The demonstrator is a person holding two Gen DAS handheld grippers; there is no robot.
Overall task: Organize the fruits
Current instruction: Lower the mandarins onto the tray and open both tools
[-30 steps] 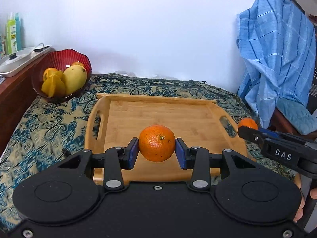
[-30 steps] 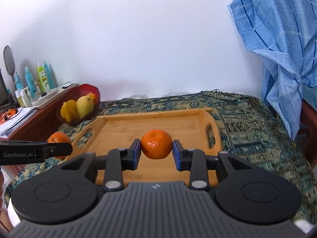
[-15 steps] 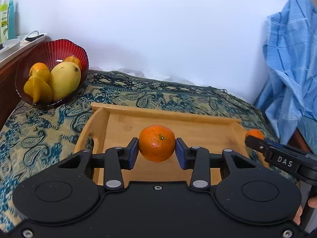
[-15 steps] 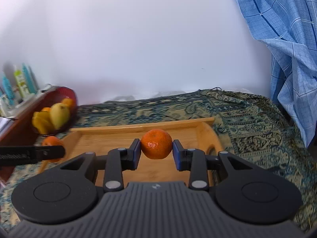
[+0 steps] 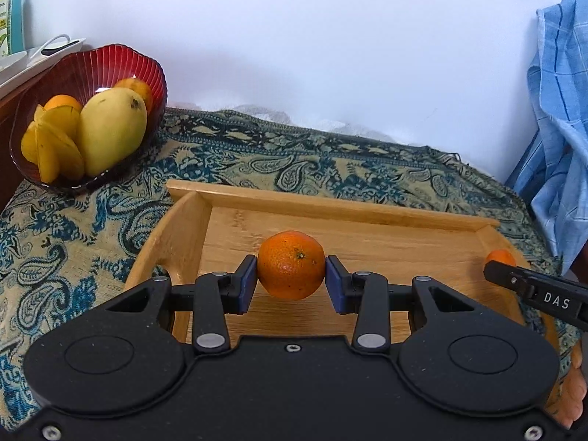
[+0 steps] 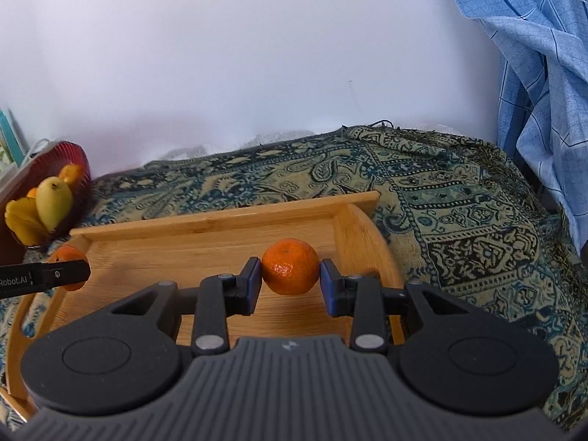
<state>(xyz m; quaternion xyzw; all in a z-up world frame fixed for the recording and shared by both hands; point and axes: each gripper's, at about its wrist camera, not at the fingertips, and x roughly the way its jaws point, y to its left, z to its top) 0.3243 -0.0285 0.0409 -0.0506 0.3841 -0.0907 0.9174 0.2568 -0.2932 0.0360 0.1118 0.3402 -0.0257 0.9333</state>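
- The left claw [image 5: 290, 279] is clamped on an orange [image 5: 290, 264], blue pads pressing its two sides; the fruit hangs above the floor of a wooden tray [image 5: 330, 209], towards the tray's left end.
- The right claw [image 6: 290, 281] grips a second orange [image 6: 290, 266] in the same way, above the tray's right end [image 6: 362, 228]; whether either fruit touches the wood cannot be told.
- Each claw shows in the other's view: the right one's black finger, marked DAS, comes in from the right edge of the left wrist view with its orange peeping behind the tip; the left one's finger comes in from the left edge of the right wrist view, half covering its fruit.
- The tray has raised rims and rounded ends; its floor between the two fruits is bare wood, with nothing lying in the way.
- The tray lies on a patterned cloth [image 5: 92, 228] of blue, black and tan paisley; what the cloth covers cannot be told.
- A red ribbed bowl [image 5: 92, 62] stands on the cloth beyond the tray's left corner, well apart from it; it holds a yellow mango [image 5: 110, 128], a starfruit [image 5: 55, 143] and further oranges behind them.
- A blue checked fabric [image 6: 533, 55] hangs at the right; a white wall closes the back.
- Bottles [image 5: 11, 18] stand at the far left on a wooden ledge.
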